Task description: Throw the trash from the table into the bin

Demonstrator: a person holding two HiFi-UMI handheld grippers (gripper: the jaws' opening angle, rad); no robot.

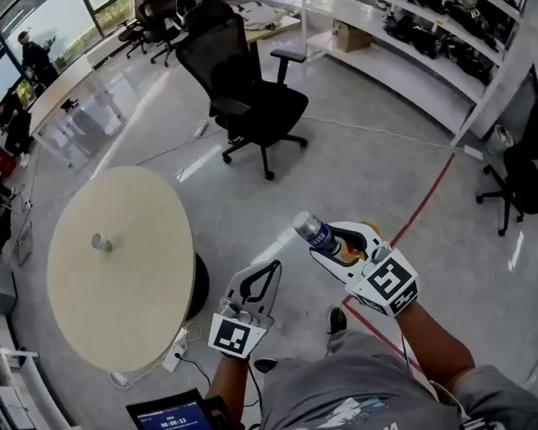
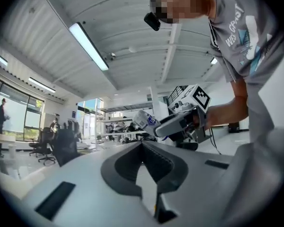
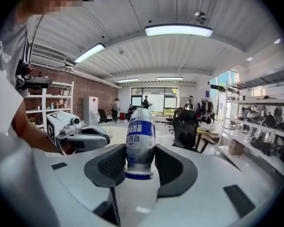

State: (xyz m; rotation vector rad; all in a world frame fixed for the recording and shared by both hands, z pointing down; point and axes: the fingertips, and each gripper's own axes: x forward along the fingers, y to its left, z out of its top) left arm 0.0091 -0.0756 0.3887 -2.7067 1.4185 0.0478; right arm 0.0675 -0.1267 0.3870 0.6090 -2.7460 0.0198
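Table (image 1: 143, 330): round, pale top, at the left of the head view, well apart from both of your grippers.
Small item (image 1: 101, 241): the one thing on the table. It is too small to name but is likely more trash, and it looks light enough for a gentle pinch.
Left gripper (image 1: 271, 269): its jaws meet at the tips and nothing is in them. It is over the floor just right of the table.
Bottle (image 1: 314, 232): a small plastic drink bottle with a blue and white label. It is off the table and in your right gripper, lying along the jaws with its top pointing away from you.
Bottle, handling: probably empty and very light. The thin wall will dent if you squeeze hard, and the smooth label may slip. Not fragile.
Bottle, hold: the pads press its lower half from both sides, just above the base rim. That is the stiffest part, so keep the grip there and keep it moderate.
Right gripper (image 1: 330, 242): closed on the bottle, jaws held partly apart by its width.
Bin: not in any view, so you must find it before you can drop the bottle.
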